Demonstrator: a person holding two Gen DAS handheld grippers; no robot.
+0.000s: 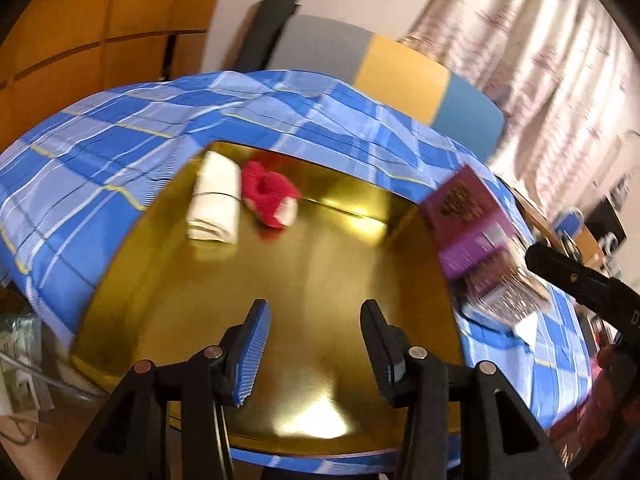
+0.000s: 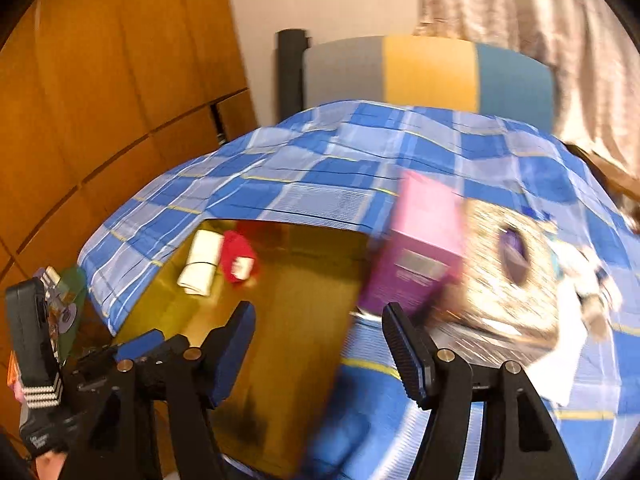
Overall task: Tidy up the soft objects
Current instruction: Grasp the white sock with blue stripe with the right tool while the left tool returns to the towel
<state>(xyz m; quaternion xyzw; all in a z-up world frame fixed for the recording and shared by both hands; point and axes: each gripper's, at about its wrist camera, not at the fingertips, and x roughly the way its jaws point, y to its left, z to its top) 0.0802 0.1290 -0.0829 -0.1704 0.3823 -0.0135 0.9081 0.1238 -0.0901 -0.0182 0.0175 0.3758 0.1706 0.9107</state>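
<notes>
My empty, open left claw faces the rolled white cloth, upper left of frame, long axis pointing away; right claw also open.

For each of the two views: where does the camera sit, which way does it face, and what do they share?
Left wrist: on the left gripper, angled down over the gold tray; open fingers show.
Right wrist: on the right gripper, facing the tray's right edge and purple box; open fingers show.
Shared: white roll, red cloth, plaid cloth.
</notes>
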